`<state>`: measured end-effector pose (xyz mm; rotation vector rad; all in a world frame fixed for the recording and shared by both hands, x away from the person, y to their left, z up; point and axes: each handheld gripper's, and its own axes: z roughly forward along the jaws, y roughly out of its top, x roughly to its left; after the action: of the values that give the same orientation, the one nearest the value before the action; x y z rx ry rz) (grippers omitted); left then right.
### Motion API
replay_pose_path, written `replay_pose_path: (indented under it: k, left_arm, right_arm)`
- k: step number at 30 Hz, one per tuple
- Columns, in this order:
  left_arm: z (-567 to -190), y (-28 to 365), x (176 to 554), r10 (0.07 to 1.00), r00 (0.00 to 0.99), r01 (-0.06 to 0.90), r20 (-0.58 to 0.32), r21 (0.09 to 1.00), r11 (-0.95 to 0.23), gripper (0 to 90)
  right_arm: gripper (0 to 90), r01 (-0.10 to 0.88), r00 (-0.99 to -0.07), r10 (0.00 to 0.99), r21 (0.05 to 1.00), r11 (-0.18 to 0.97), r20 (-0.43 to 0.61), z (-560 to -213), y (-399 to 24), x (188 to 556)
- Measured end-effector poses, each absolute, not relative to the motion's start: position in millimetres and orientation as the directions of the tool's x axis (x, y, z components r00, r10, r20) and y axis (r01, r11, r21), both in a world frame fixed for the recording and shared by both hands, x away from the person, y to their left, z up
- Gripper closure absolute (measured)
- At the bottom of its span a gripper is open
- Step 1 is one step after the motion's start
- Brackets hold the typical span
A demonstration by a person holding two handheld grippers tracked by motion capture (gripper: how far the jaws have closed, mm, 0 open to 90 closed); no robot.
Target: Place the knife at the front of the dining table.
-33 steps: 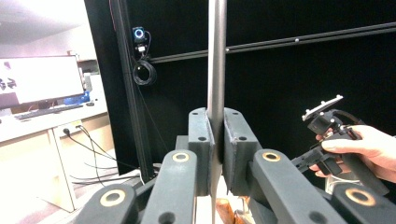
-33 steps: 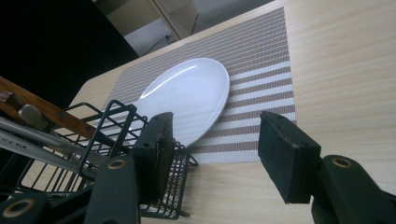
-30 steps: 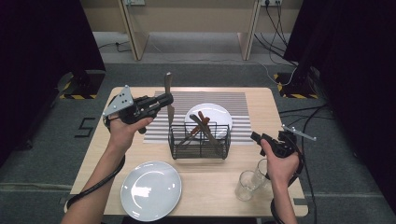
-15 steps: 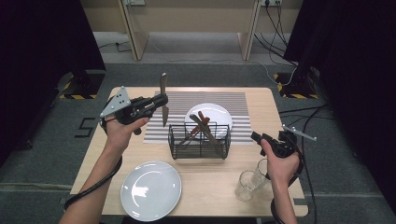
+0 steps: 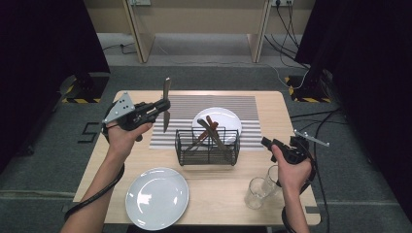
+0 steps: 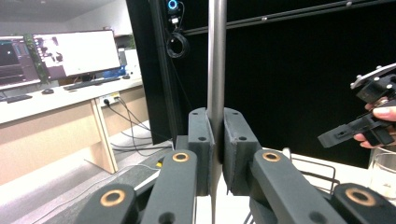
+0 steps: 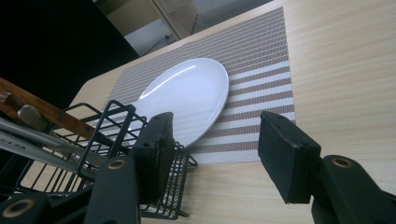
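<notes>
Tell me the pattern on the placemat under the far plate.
The placemat has brown and white stripes; the right gripper view shows it best.

left tongs [image 5: 164, 108] clamped tight, raised (arm outstretched); right tongs [image 5: 266, 143] parted, held low.

Even, soft overhead light falls on the pale wooden table [image 5: 272, 104] in the high view, throwing only faint shadows, while the black curtains at both sides swallow detail. The round white ceramic plate [image 5: 157, 197] near the front edge carries a mild sheen, and the high view looks slightly soft overall. In the left gripper view the glowing computer monitor [image 6: 76, 52] is washed out, and the dark jaws close to each lens look blurred.
</notes>
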<state>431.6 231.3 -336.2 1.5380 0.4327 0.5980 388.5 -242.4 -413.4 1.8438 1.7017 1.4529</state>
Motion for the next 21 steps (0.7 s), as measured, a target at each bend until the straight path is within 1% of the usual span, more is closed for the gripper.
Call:
replay_pose_path:
  k: [21]
  left_arm:
    - [-347.2,241.8,435.9,0.663,0.742,-0.035,0.096,0.994,-0.104,83.0]
  right_arm:
    - [45.8,0.616,-0.172,0.854,0.73,-0.296,0.492,-413.0,-241.4,388.3]
